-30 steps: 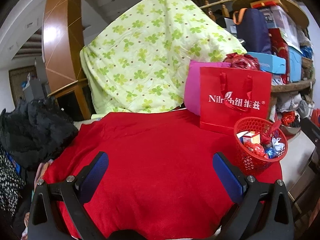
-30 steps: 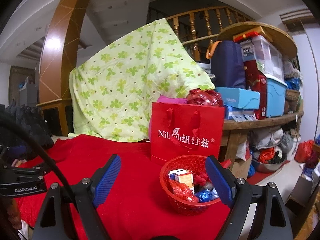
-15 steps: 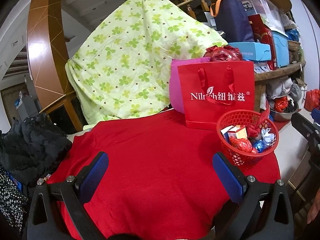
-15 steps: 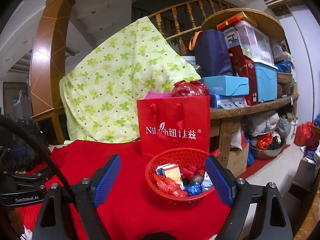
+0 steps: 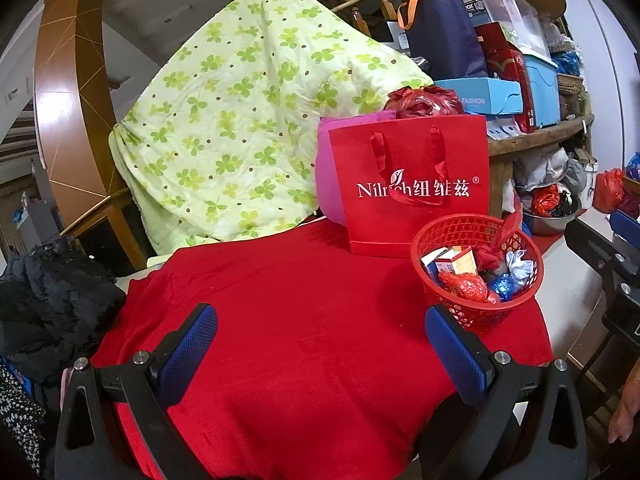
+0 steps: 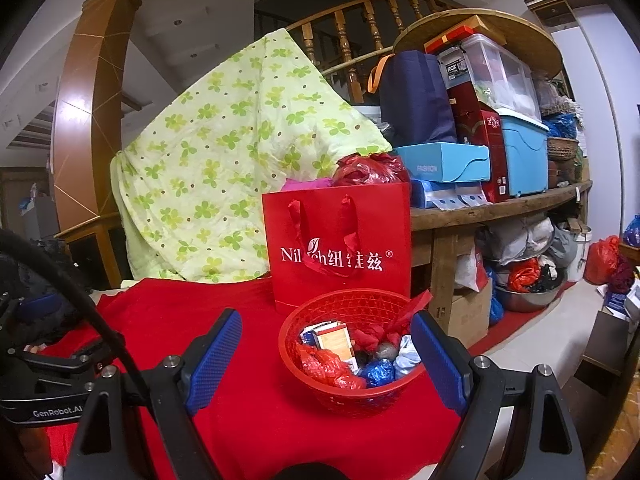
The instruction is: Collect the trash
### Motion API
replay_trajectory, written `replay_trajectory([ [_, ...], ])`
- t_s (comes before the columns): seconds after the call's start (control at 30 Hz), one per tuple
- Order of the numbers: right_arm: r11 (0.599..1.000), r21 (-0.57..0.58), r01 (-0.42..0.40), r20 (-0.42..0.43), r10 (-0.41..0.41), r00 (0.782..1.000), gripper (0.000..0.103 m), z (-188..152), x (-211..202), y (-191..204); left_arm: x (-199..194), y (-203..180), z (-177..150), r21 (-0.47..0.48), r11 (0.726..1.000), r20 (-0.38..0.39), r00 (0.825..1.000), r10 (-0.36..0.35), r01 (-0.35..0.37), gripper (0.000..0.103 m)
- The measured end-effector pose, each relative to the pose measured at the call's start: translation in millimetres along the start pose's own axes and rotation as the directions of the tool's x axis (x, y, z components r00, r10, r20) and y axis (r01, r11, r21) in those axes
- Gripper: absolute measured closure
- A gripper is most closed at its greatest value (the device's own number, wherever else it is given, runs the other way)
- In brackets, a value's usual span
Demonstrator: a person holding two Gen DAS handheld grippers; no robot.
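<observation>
A red plastic basket (image 5: pixel 448 236) (image 6: pixel 320 390) stands on the red tablecloth (image 5: pixel 288 312) (image 6: pixel 256 432) at the table's right side. It holds several pieces of trash: small boxes, red, blue and white wrappers (image 6: pixel 344 354). My left gripper (image 5: pixel 320 344) is open and empty over the bare cloth, left of the basket. My right gripper (image 6: pixel 326 354) is open and empty, hovering just in front of the basket, with the basket showing between its fingers. The left gripper's body shows at the left edge of the right wrist view (image 6: pixel 44 376).
A red paper gift bag (image 5: pixel 412 184) (image 6: pixel 340 244) stands behind the basket, with a pink bag (image 5: pixel 328 184) behind it. A green floral quilt (image 5: pixel 248 116) hangs at the back. Cluttered wooden shelves (image 6: pixel 500 200) stand right. Dark clothes (image 5: pixel 48 304) lie left.
Both grippers drew back and tilted slightly, so the basket and bag shifted in view. The basket now sits centred between the right gripper's fingers. Both stayed open.
</observation>
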State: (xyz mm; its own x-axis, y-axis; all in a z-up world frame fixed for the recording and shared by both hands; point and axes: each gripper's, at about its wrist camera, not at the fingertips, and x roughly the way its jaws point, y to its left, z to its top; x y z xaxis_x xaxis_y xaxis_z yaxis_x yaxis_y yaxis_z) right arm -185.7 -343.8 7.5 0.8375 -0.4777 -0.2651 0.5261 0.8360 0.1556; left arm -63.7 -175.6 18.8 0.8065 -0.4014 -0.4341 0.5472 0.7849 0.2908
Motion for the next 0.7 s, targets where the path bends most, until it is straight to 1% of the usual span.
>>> replay_trajectory([
  [0.17, 1.0, -0.015, 0.005, 0.009, -0.005, 1.0, 0.014, 0.6, 5.5, 8.2, 9.6, 6.9, 1.4, -0.01, 1.0, -0.002, 1.0, -0.019, 0.019, 0.0],
  [0.3, 0.999, -0.029, 0.013, 0.017, -0.012, 1.0, 0.015, 3.3, 9.5, 14.7, 16.2, 11.3, 7.1, -0.012, 1.0, -0.001, 1.0, -0.02, 0.02, 0.0],
  [0.5, 0.999, -0.031, 0.018, 0.016, -0.017, 1.0, 0.015, 5.2, 13.4, 16.5, 21.6, 15.1, 11.0, -0.023, 0.999, 0.012, 0.999, -0.038, 0.038, 0.0],
  [0.63, 0.999, -0.042, 0.008, -0.015, -0.008, 1.0, 0.015, 6.4, 24.8, 24.1, 25.7, 32.0, 9.2, -0.074, 0.997, 0.042, 0.999, -0.034, 0.037, 0.0],
  [0.7, 0.998, -0.053, -0.017, -0.029, 0.015, 0.999, 0.014, 6.4, 32.5, 35.0, 33.4, 49.5, 6.6, -0.088, 0.996, 0.034, 0.999, -0.02, 0.023, 0.0],
])
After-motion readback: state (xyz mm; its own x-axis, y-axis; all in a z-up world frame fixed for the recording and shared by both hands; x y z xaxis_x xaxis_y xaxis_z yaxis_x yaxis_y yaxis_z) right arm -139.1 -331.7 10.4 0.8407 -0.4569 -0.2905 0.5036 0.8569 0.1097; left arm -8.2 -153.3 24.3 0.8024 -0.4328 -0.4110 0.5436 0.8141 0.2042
